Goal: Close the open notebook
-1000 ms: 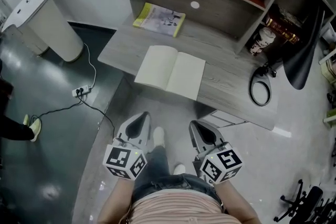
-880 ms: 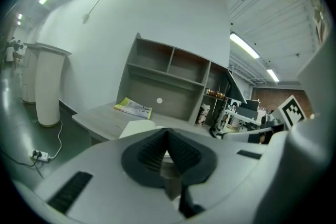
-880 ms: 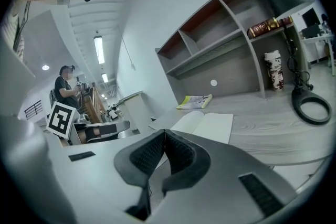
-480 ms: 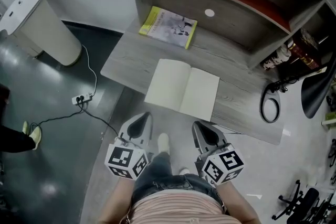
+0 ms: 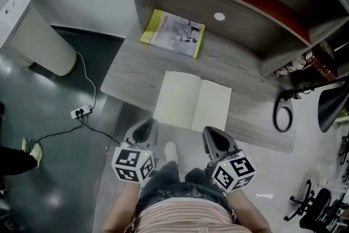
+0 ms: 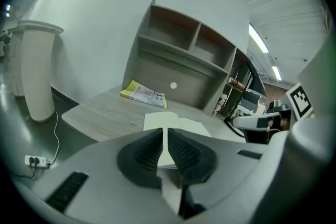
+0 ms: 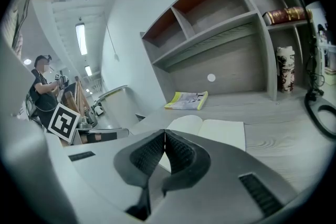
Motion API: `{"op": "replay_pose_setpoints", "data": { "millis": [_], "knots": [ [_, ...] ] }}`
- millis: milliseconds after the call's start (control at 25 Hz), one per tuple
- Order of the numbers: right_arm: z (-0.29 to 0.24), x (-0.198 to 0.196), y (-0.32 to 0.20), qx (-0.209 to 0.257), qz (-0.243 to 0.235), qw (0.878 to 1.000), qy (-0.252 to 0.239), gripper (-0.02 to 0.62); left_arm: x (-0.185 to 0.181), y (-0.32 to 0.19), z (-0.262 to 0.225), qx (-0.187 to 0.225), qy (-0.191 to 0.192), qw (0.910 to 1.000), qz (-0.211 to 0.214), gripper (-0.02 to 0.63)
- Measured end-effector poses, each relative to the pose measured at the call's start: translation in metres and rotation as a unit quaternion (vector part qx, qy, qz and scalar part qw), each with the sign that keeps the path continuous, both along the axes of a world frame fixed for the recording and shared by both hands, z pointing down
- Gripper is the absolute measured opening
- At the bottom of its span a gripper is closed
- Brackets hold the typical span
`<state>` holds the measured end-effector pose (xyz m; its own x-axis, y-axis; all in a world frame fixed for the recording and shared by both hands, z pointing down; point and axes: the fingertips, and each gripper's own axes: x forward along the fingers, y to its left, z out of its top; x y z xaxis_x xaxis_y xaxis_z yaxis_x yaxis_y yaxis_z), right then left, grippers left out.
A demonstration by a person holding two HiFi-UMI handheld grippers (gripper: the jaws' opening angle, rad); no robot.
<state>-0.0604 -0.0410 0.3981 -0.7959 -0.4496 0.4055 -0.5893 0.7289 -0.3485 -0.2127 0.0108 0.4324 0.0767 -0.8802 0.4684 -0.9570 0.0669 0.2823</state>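
notebook (image 5: 193,102) lies open and flat at the desk's (image 5: 136,71) front edge, blank pages up. both grippers hover just off that front edge, short of the desk: left gripper (image 5: 143,131) clenched on nothing, right gripper (image 5: 214,136) likewise pressed together, empty. yellow booklet (image 5: 173,33) lies at the desk's back left.

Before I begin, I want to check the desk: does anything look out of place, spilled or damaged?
Nothing stands out. The white open notebook lies flat at the front edge of the grey wooden desk, the yellow-edged booklet behind it, undamaged. No spill shows.
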Motion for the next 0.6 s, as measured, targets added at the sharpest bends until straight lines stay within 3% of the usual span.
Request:
{"op": "replay_pose_setpoints", "data": {
  "millis": [400,480,600],
  "knots": [
    [0.016,-0.009,-0.017,-0.023,0.021,0.999,0.024,0.009,-0.02,-0.012,0.056,-0.087,0.06,0.9943,0.012,0.017],
    [0.018,-0.009,-0.019,-0.029,0.021,0.999,0.027,0.009,-0.019,-0.012,0.066,-0.107,0.078,0.9911,0.016,0.06],
    [0.022,-0.01,-0.022,-0.033,0.018,0.999,0.032,0.009,-0.018,-0.012,0.082,-0.133,0.096,0.9863,0.018,0.074]
  ]
}}
